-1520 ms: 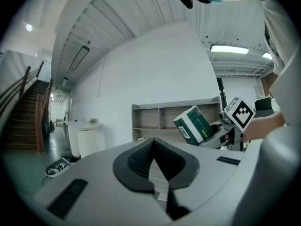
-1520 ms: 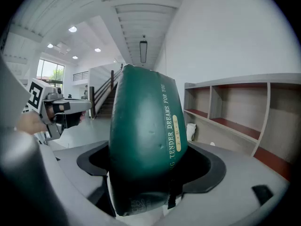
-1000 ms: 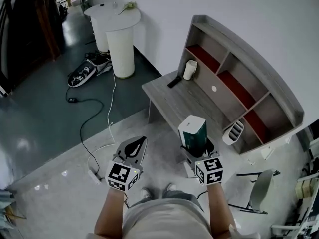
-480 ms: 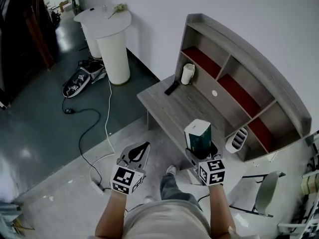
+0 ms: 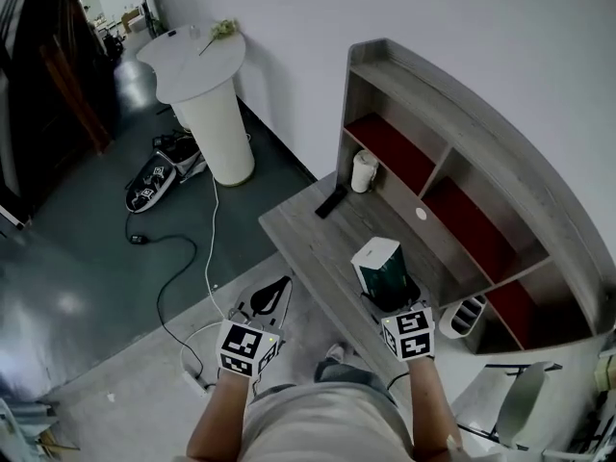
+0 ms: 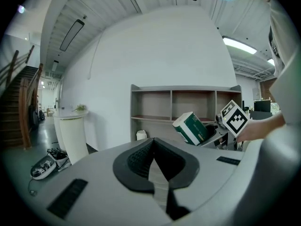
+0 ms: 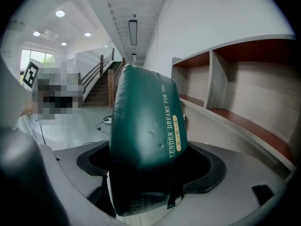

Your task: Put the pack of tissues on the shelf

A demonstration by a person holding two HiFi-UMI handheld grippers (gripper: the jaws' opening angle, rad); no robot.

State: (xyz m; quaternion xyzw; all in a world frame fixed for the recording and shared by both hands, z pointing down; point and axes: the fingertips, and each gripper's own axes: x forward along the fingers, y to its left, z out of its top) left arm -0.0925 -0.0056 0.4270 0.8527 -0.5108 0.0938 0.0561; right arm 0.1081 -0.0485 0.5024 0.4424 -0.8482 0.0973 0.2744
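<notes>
Open desk [image 5: 318, 229] surface stretches from the near edge to the shelf [image 5: 452, 152], whose red-floored compartments face the person at 1 o'clock. The right hand-held gripper [image 5: 390, 292] is clamped on the base of the green-and-white pack of tissues [image 5: 378, 263], which rises from its jaws over the desk's near edge, short of the shelf. The left hand-held gripper [image 5: 268, 301], jaws together, hangs at 9 o'clock over the floor. A white cup [image 5: 363, 171] and black remote [image 5: 332, 201] lie at 11 o'clock, and a white rack [image 5: 462, 316] at 3 o'clock.
</notes>
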